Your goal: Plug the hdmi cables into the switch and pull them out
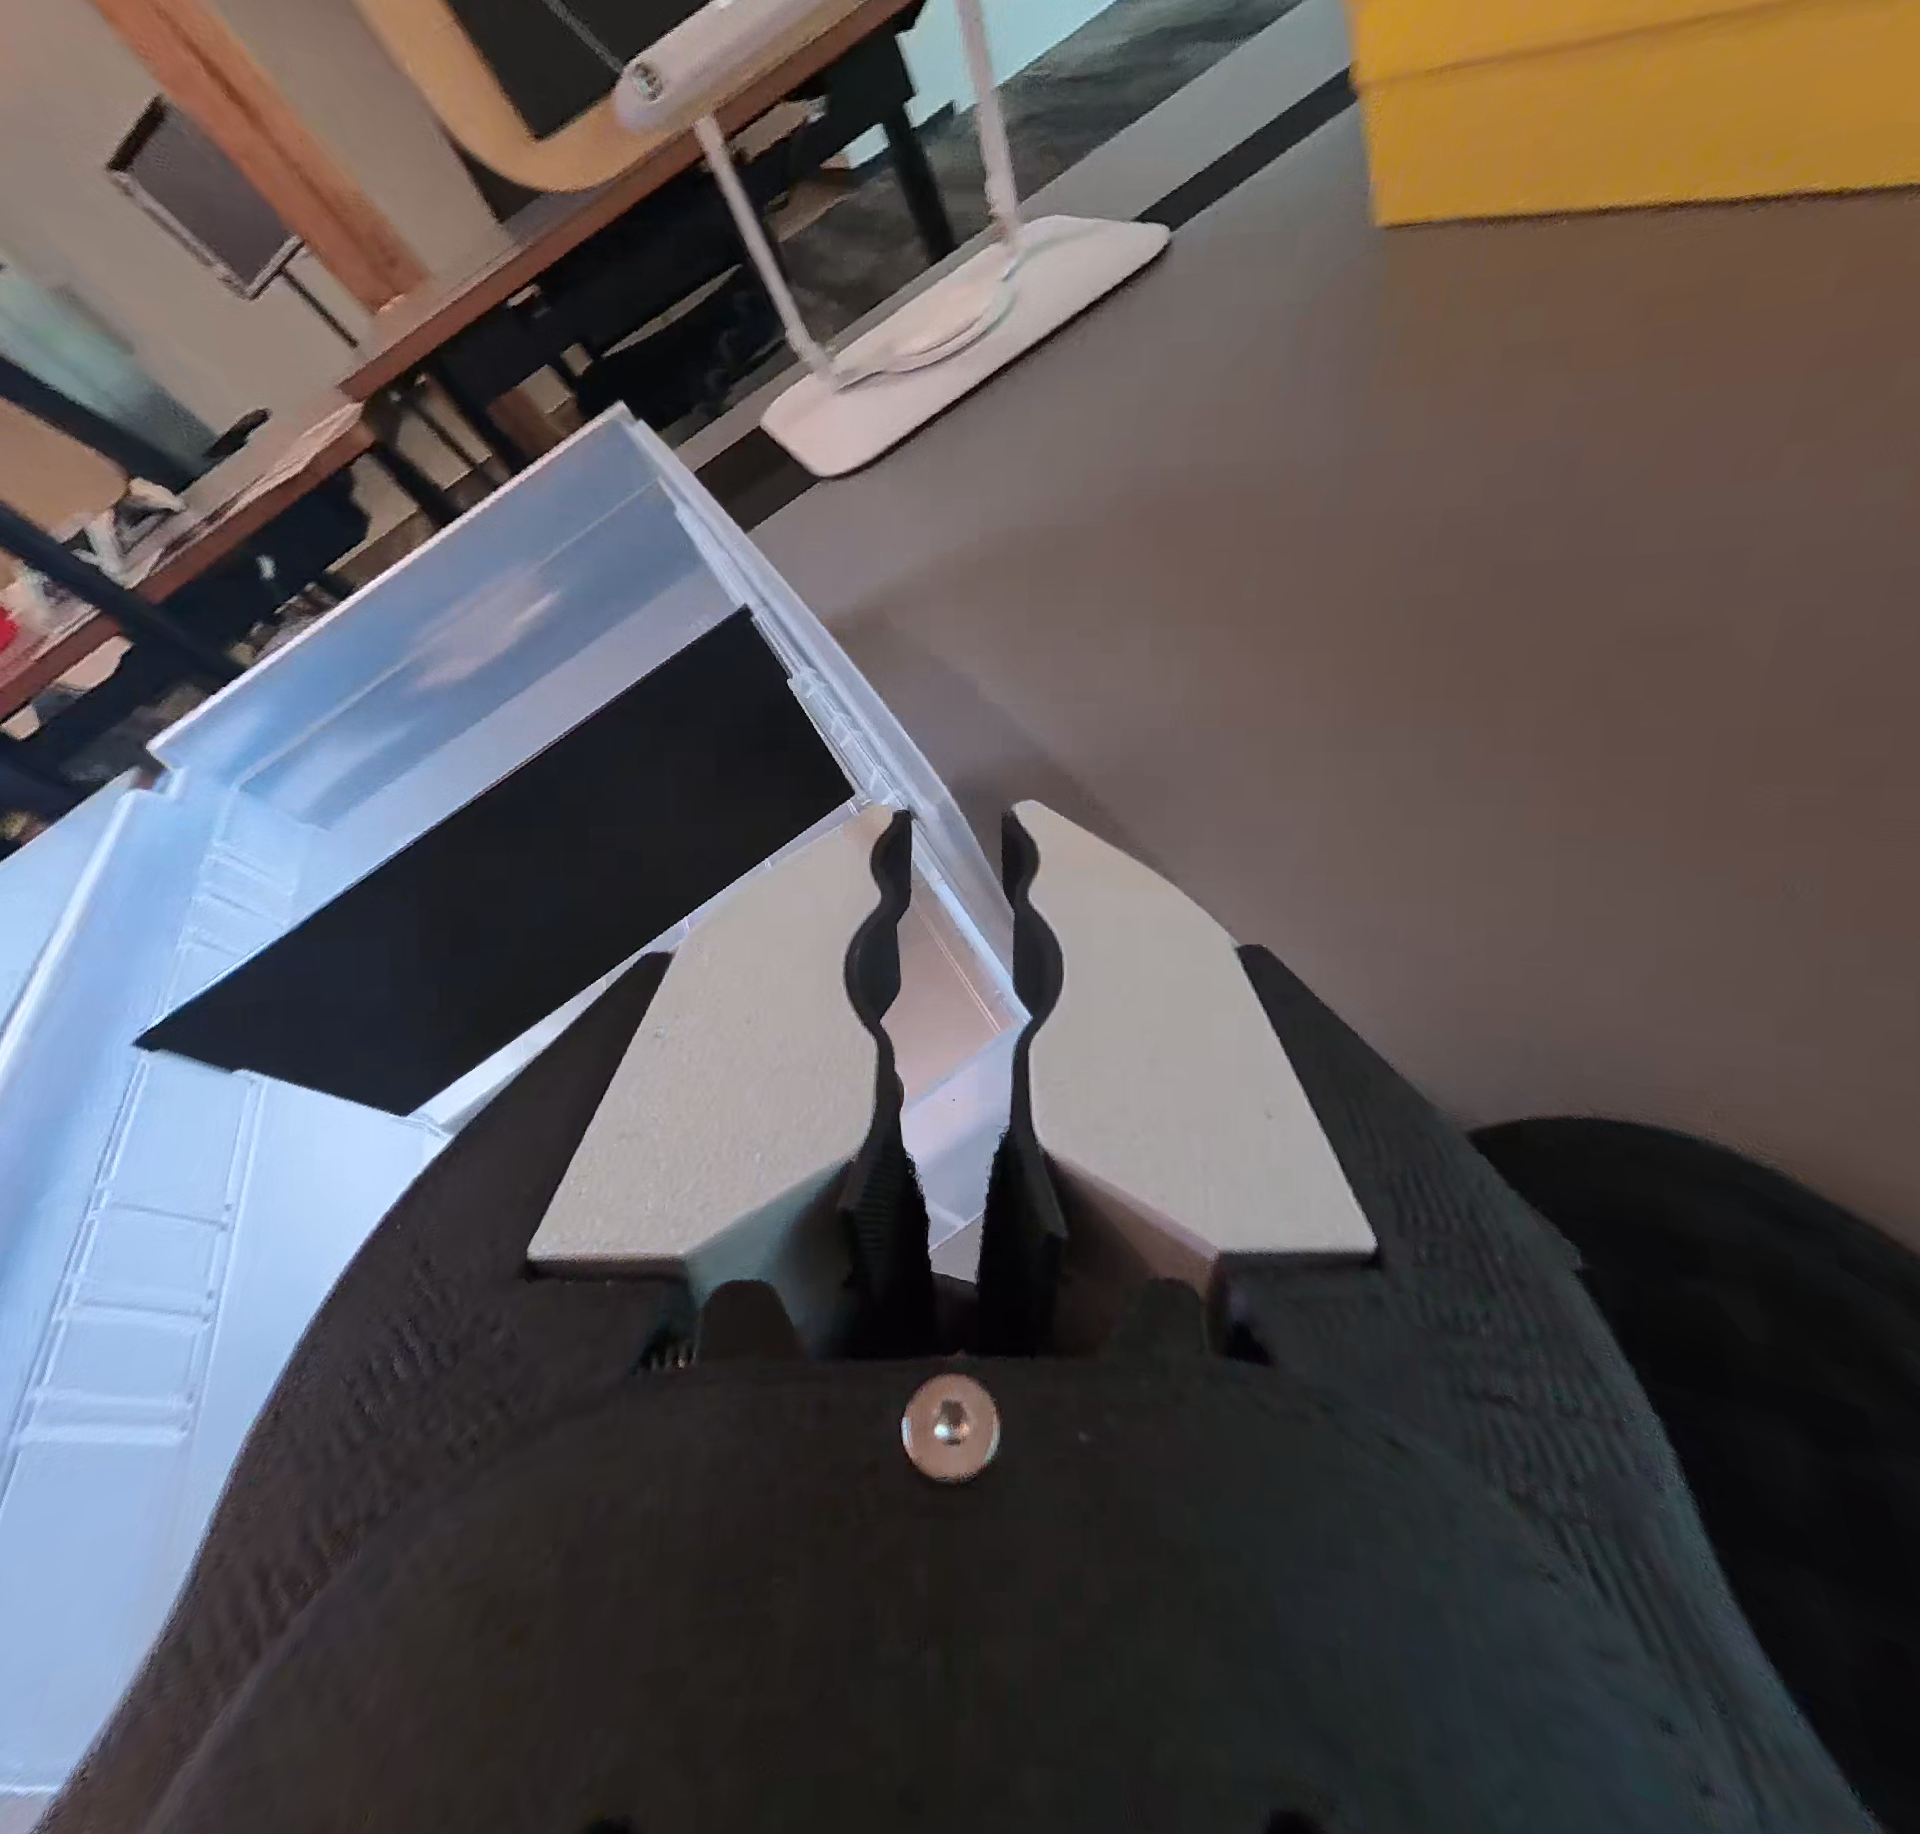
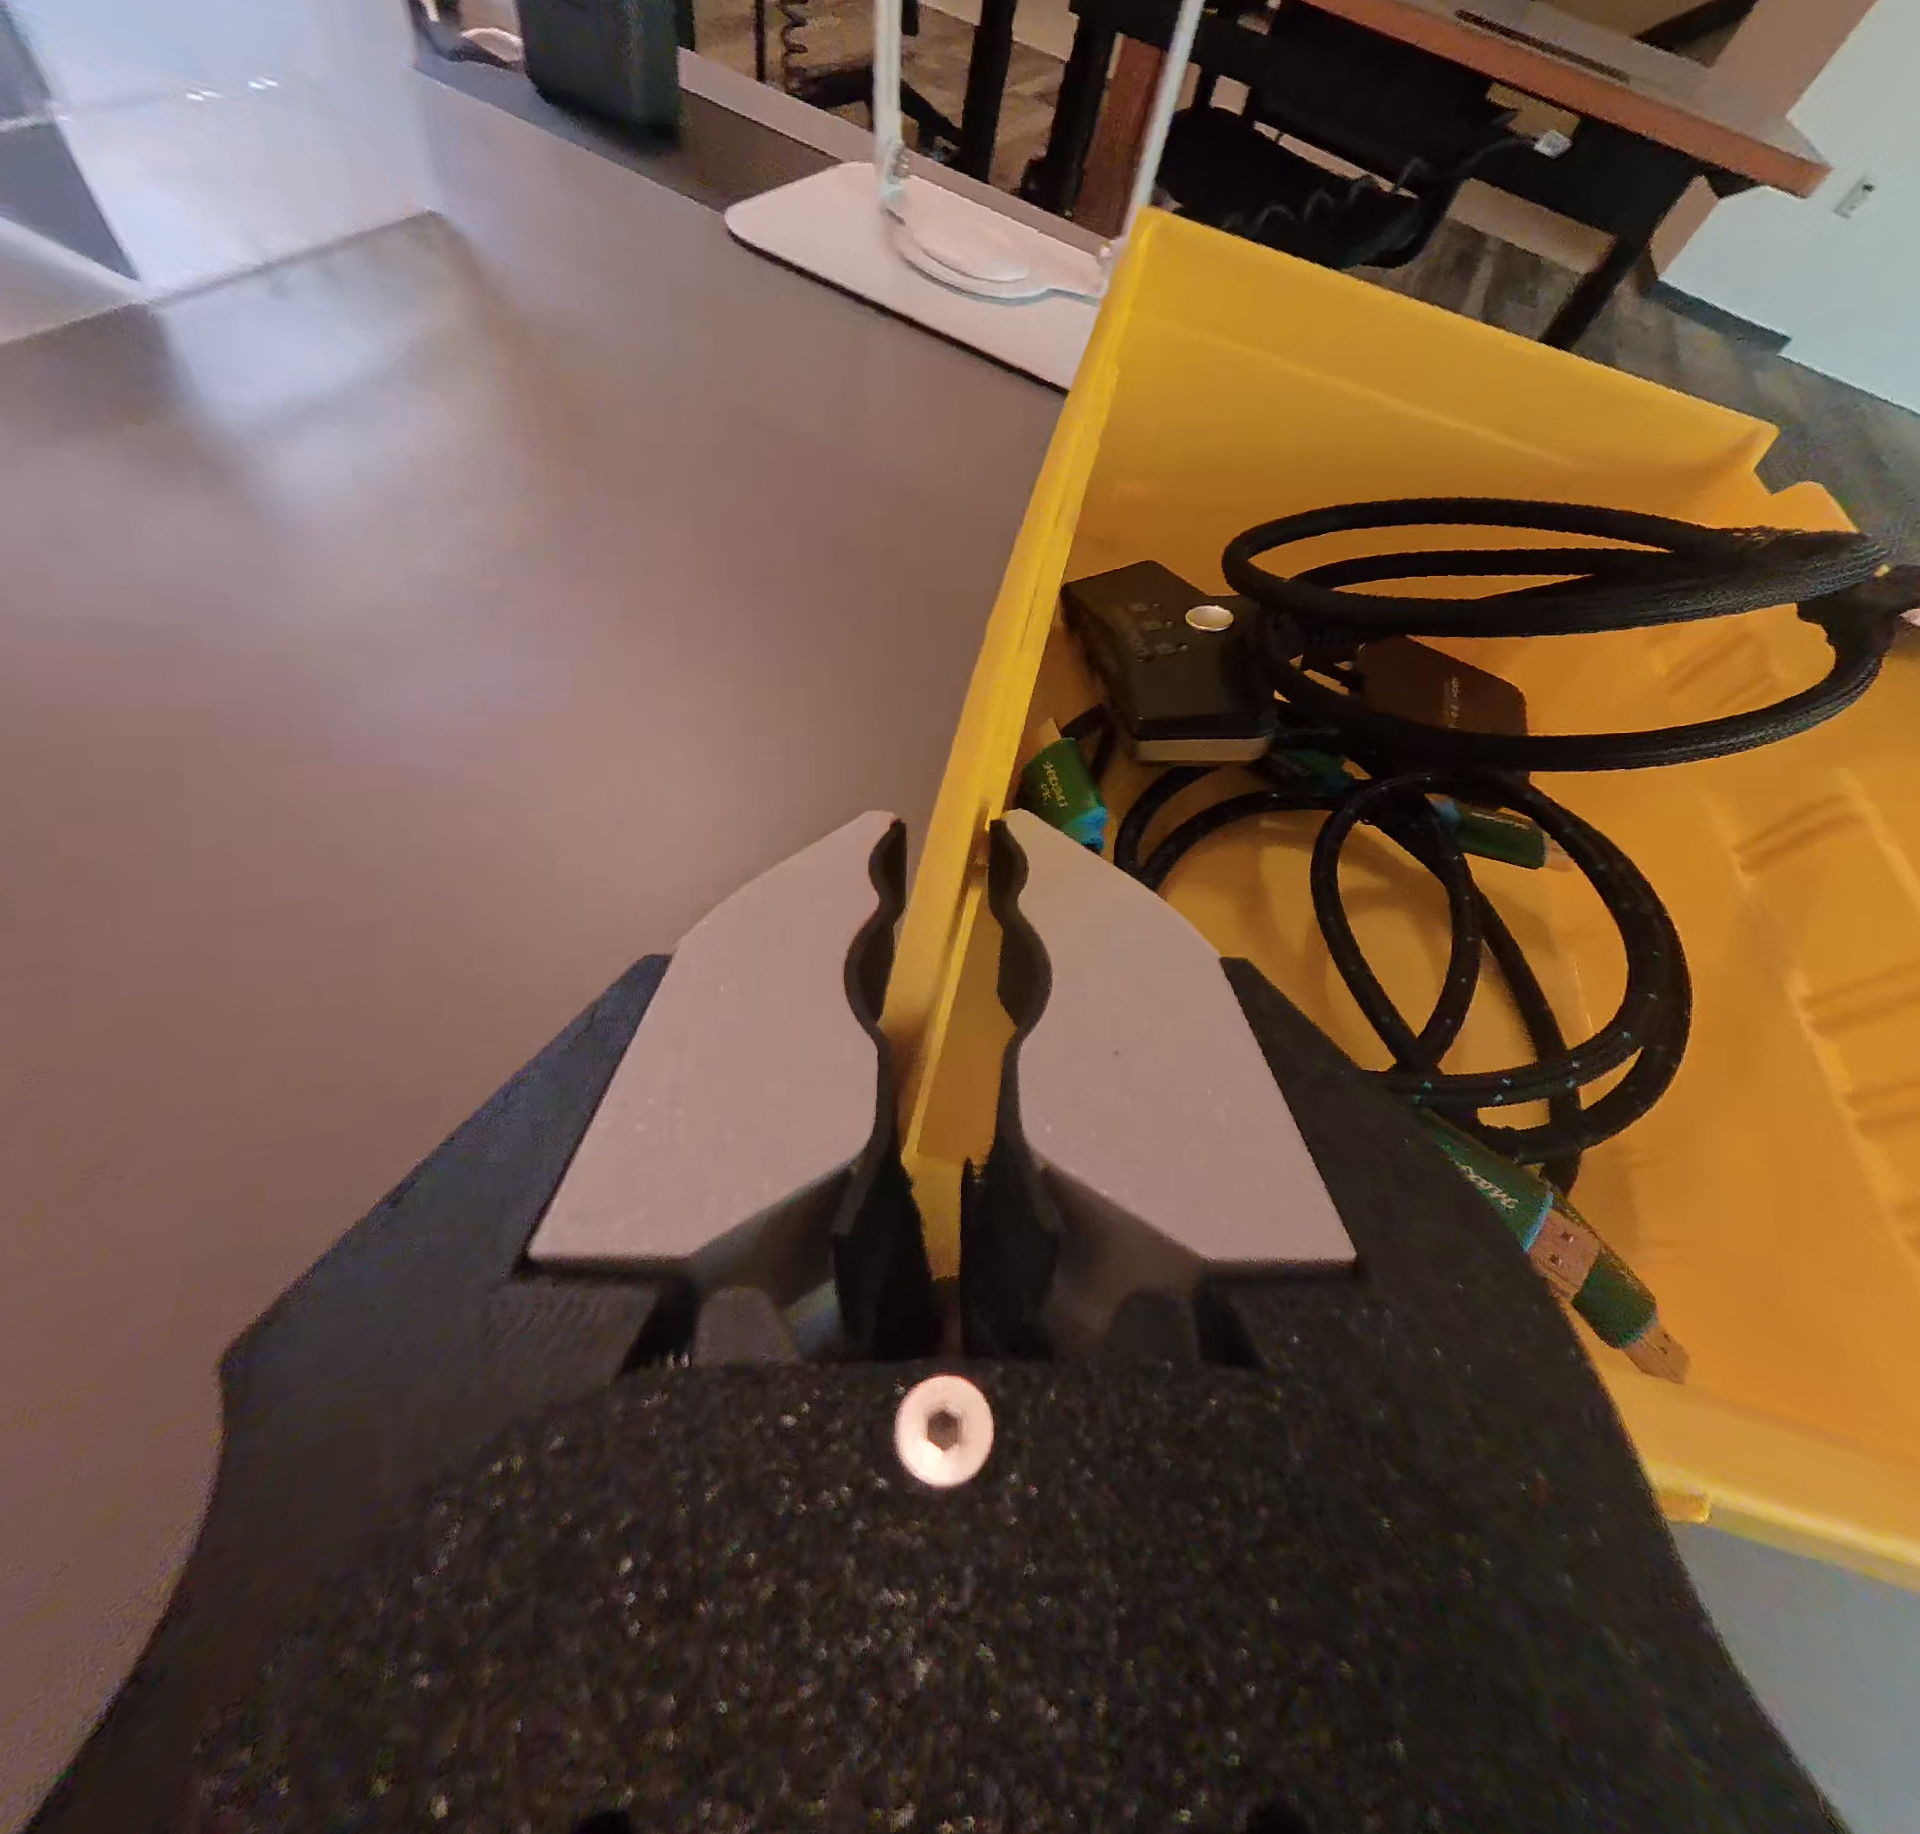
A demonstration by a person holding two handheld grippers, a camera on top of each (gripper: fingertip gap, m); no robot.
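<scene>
Left gripper (image 1: 956, 828): fingers nearly pressed together, narrow gap only, straddling the thin edge of a clear plastic bin (image 1: 582, 641) at centre frame; whether the pads actually bite on that edge, can't tell. Black panel (image 1: 499, 911) lying inside the bin, towards 9 o'clock from the tips. Grey table (image 1: 1455, 693) filling 3 o'clock. White lamp base (image 1: 966, 350) at 12 o'clock on the table, thin posts rising from it. Corner of yellow bin at 1 o'clock, far end of table. Dark rounded shape at 4 o'clock, too unclear to name.

Right gripper (image 2: 945, 834): fingers likewise close, slim gap, set either side of the near wall of the yellow bin (image 2: 1039, 579); wall runs up between the pads towards 12 o'clock. Contact w/ wall looks likely, grip not confirmable. Inside the bin, 1–2 o'clock from tips: black hdmi switch (image 2: 1174, 662) w/ round silver button on top, lying flat on the bin floor near the wall. Coiled black braided hdmi cables (image 2: 1558, 621) beside and behind it at 2 o'clock; more loops at 3 o'clock. Green-shelled connector (image 2: 1060, 782) just beside the wall at 1 o'clock; another green plug (image 2: 1558, 1244) w/ bare metal end at 4 o'clock, unplugged. No cable seated in the switch as far as visible. Table surface spreading 9–11 o'clock, lamp base at 12 o'clock touching nothing but table, dark case (image 2: 603, 39) at 11 o'clock on far edge.
</scene>
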